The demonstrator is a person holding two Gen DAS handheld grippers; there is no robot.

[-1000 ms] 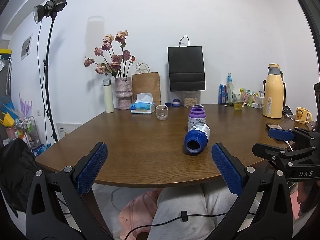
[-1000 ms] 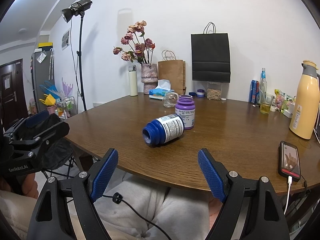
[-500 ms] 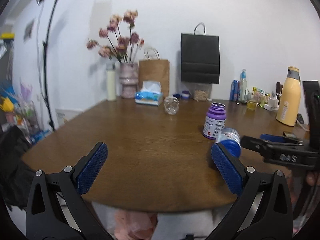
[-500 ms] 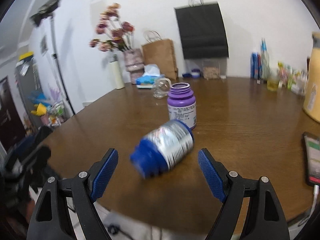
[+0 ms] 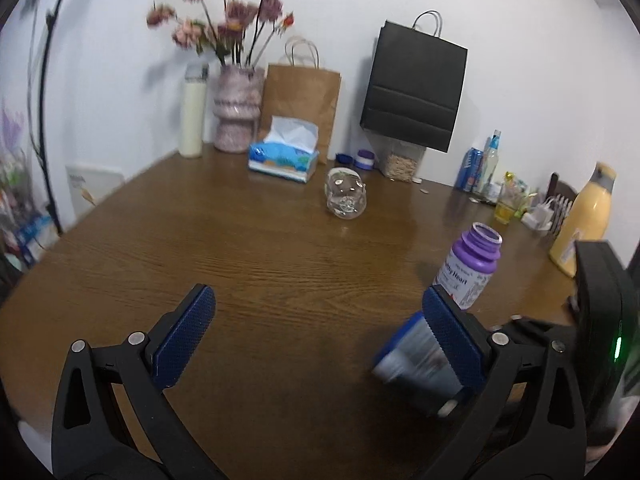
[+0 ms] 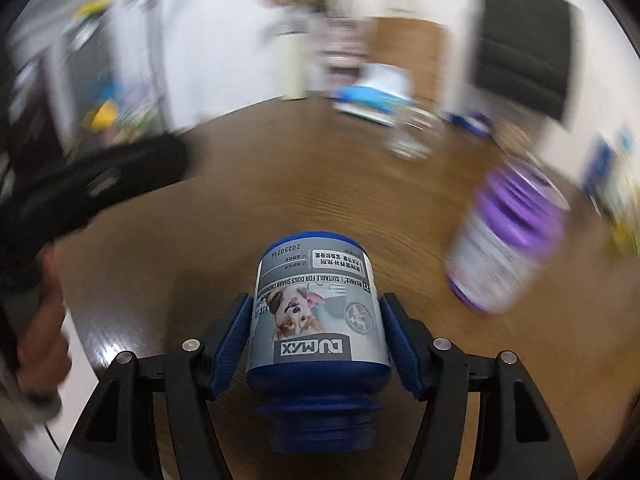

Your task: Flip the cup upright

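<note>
A blue bottle with a grey dog label (image 6: 320,312) sits between the blue pads of my right gripper (image 6: 318,340), which is shut on it; its open neck points toward the camera. In the left wrist view the same bottle (image 5: 416,356) is a blur at lower right, partly behind my right pad. My left gripper (image 5: 320,340) is open and empty above the wooden table (image 5: 260,264). A clear glass cup (image 5: 347,197) lies on its side far across the table; it also shows blurred in the right wrist view (image 6: 412,136).
A purple bottle (image 5: 472,268) stands upright next to the blue one, also blurred in the right view (image 6: 508,240). A tissue box (image 5: 284,156), vase, paper bags, drink bottles and a yellow thermos (image 5: 584,224) line the table's far edge.
My right gripper moved in over the table and closed on the blue bottle, turning it. My left gripper moved forward and stayed open.
</note>
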